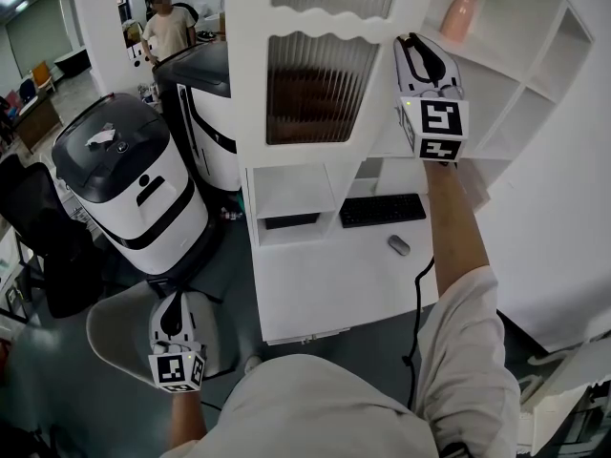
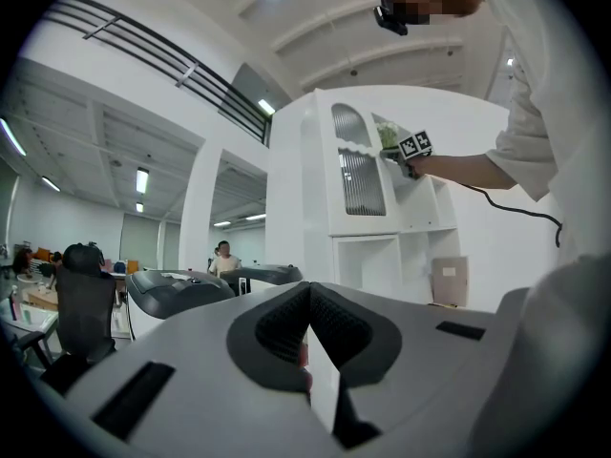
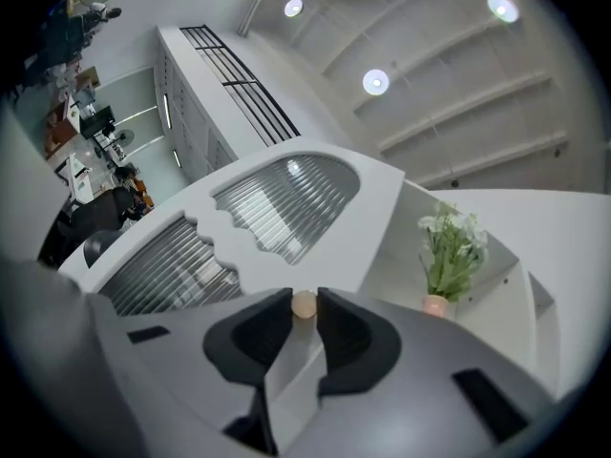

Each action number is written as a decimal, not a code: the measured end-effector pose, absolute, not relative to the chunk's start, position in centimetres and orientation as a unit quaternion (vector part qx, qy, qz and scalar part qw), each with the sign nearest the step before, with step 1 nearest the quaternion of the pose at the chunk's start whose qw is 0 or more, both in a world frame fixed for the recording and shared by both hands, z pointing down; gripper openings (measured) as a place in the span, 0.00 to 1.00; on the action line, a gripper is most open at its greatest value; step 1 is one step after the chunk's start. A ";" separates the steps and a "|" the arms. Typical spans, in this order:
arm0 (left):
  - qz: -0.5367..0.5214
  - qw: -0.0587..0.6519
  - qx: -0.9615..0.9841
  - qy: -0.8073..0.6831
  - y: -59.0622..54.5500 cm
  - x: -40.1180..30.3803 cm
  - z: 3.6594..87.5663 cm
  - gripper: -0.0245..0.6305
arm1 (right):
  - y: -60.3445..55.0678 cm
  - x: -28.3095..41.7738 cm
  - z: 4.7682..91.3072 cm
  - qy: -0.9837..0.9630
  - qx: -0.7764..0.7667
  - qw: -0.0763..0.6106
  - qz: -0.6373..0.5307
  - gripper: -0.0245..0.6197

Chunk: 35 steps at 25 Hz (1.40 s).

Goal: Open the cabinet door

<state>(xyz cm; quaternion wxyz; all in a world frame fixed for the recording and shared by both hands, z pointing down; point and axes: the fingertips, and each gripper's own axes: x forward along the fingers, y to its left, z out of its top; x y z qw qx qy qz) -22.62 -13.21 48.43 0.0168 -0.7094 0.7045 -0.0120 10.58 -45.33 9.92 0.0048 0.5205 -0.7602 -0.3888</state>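
The white cabinet door [image 1: 315,84] has a ribbed glass pane and a wavy top edge; it stands closed above the desk. My right gripper [image 1: 410,40] is raised to the door's right edge. In the right gripper view its jaws [image 3: 304,300] press from both sides on the small round door knob [image 3: 304,304], with the ribbed pane [image 3: 162,260] to the left. My left gripper [image 1: 173,301] hangs low by my side, away from the cabinet, its jaws [image 2: 308,289] shut on nothing. From there the cabinet door [image 2: 358,175] and right gripper [image 2: 412,146] show in the distance.
A pink vase with flowers [image 1: 460,12] stands on the open shelf right of the door. Below are a white desk [image 1: 325,284] with a keyboard [image 1: 382,209] and a mouse [image 1: 399,245]. Two black-and-white machines [image 1: 134,184] stand at left, and a person [image 1: 168,27] behind them.
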 end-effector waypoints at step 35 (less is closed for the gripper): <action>0.008 0.021 -0.782 0.623 -18.4 -21.7 47.8 0.04 | -36.3 10.4 9.7 -0.700 0.576 0.041 -0.420 0.16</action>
